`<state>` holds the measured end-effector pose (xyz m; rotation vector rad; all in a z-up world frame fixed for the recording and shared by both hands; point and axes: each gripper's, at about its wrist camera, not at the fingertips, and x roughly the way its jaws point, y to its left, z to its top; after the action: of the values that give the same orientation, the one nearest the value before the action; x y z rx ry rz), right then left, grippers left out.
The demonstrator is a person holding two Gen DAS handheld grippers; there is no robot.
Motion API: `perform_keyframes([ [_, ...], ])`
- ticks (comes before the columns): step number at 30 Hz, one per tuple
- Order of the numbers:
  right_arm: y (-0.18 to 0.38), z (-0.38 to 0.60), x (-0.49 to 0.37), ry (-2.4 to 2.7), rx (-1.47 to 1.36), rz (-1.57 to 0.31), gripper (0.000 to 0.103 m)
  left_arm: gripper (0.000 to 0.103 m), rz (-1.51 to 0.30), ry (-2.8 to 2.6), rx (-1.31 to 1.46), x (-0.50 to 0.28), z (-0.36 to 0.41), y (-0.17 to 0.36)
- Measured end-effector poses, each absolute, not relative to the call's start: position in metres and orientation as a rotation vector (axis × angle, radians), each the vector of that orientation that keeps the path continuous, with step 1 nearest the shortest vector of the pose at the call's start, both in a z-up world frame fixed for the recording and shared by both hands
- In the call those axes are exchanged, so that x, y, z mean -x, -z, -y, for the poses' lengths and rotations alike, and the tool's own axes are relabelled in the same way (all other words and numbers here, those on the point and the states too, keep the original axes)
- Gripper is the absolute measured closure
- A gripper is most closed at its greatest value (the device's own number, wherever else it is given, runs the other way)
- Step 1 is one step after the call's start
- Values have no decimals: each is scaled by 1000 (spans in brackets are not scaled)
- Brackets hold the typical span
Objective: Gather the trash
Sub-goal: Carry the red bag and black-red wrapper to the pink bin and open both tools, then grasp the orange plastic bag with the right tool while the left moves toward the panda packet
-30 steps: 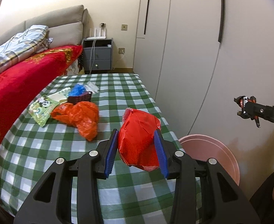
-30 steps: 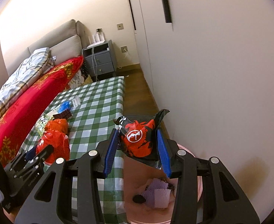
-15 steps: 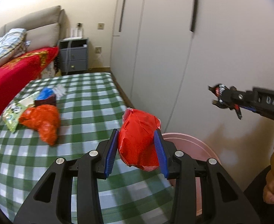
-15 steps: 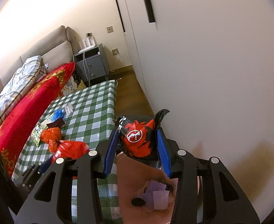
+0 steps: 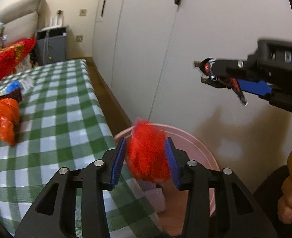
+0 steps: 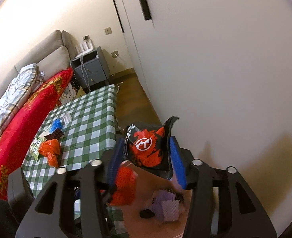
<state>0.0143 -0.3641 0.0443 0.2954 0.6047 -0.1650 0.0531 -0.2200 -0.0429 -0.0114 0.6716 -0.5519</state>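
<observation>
My left gripper (image 5: 145,159) is shut on a crumpled red plastic bag (image 5: 148,154), blurred, held over the near rim of the pink bin (image 5: 201,148). The bag also shows in the right wrist view (image 6: 124,186) above the bin. My right gripper (image 6: 146,156) is shut on a black and red snack wrapper (image 6: 148,146), held above the pink bin (image 6: 138,214), which holds purple paper scraps (image 6: 167,206). My right gripper also appears in the left wrist view (image 5: 207,73), above and right of the bin.
A green checked table (image 5: 62,119) stands left of the bin, with an orange plastic bag (image 5: 5,119), a blue wrapper (image 6: 56,124), a chocolate bar (image 6: 53,135) and a green packet (image 6: 34,146). White wardrobe doors (image 5: 156,39) stand behind the bin. A red bedspread (image 6: 16,129) lies far left.
My left gripper has swung right with the red bag, from over the table edge to over the bin. My right gripper holds its wrapper over the bin as before.
</observation>
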Motion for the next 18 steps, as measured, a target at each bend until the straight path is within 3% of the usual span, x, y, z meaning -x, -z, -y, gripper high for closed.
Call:
perform_keyframes([
  [3, -44, 366, -13, 177, -305, -601, 43, 51, -682, 539, 18, -55, 214, 46],
  [11, -44, 362, -11, 173, -291, -596, 42, 51, -651, 482, 31, -54, 187, 37],
  [18, -48, 348, -9, 145, -233, -567, 44, 58, -615, 398, 62, -62, 152, 28],
])
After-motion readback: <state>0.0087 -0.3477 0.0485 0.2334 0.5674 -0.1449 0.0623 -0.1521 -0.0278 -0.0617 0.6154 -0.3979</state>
